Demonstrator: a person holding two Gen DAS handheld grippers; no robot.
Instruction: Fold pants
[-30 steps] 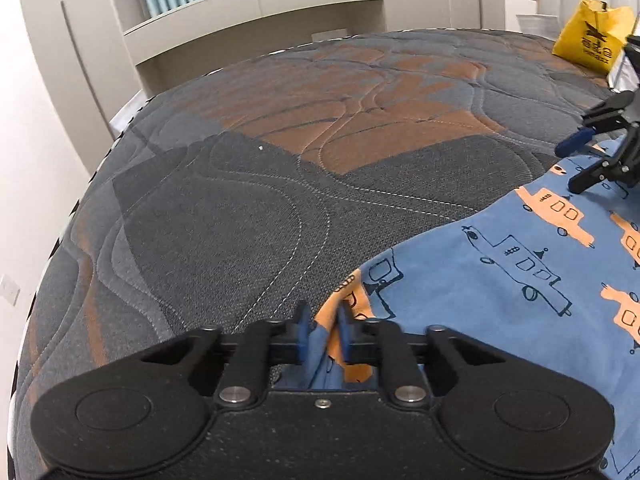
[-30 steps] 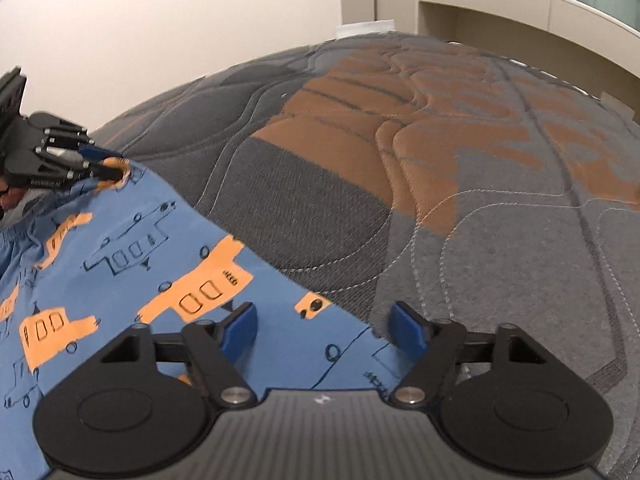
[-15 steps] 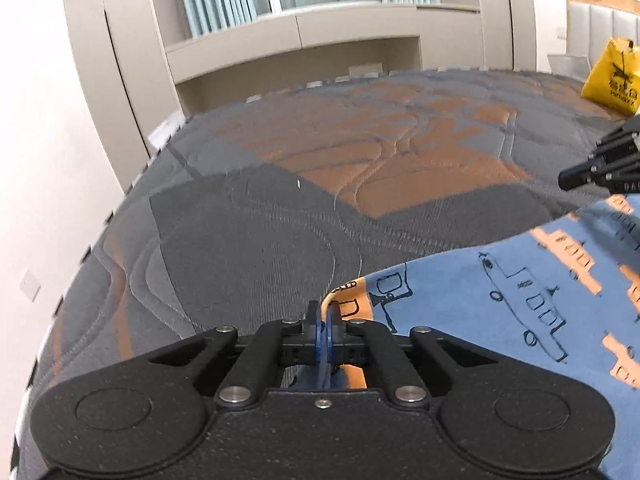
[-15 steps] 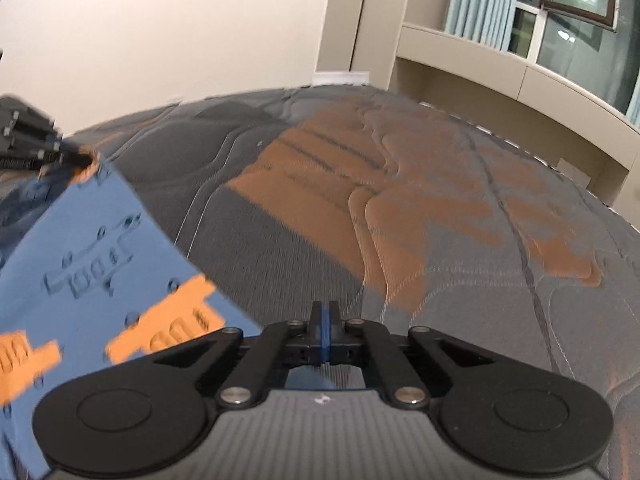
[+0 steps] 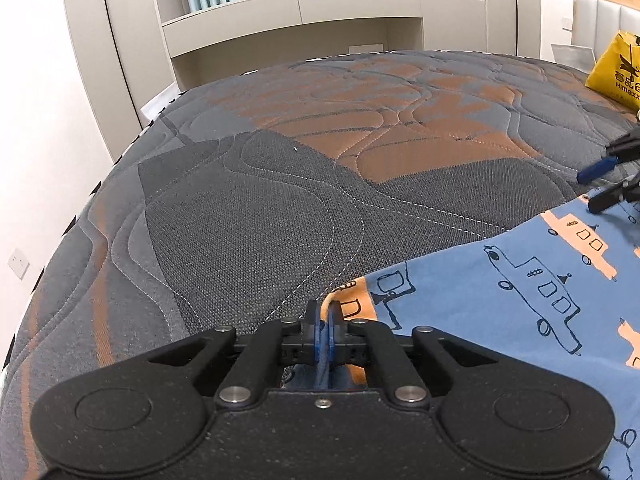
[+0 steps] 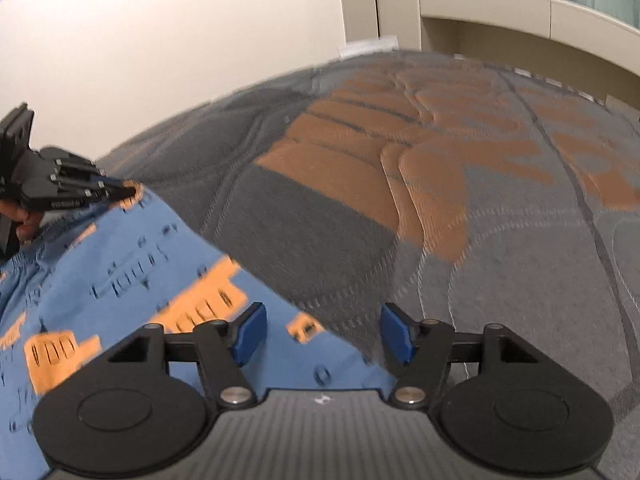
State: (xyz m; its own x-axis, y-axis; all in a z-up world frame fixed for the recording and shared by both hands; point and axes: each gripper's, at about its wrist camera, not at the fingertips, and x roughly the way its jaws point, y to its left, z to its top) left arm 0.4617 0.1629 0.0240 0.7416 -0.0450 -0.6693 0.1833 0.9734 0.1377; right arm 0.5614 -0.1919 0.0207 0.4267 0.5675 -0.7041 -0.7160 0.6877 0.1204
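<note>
The blue pants [image 5: 520, 280] with orange and outlined vehicle prints lie flat on the bed, at the right of the left wrist view and the lower left of the right wrist view [image 6: 140, 280]. My left gripper [image 5: 325, 320] is shut on a corner of the pants; it also shows at the left of the right wrist view [image 6: 120, 192], pinching that corner. My right gripper [image 6: 322, 336] is open and empty over the pants' edge; it shows at the right of the left wrist view [image 5: 600, 188], jaws apart.
The pants lie on a quilted grey and orange mattress [image 5: 320, 160]. A yellow bag [image 5: 616, 72] sits at its far right by the headboard. Beige cabinets and a curtained window [image 5: 320, 8] stand behind the bed. A white wall [image 6: 160, 40] runs along the far side.
My right gripper was shut half a second ago and is now open over the pants' edge. My left gripper stays shut on the corner and has lowered slightly.
</note>
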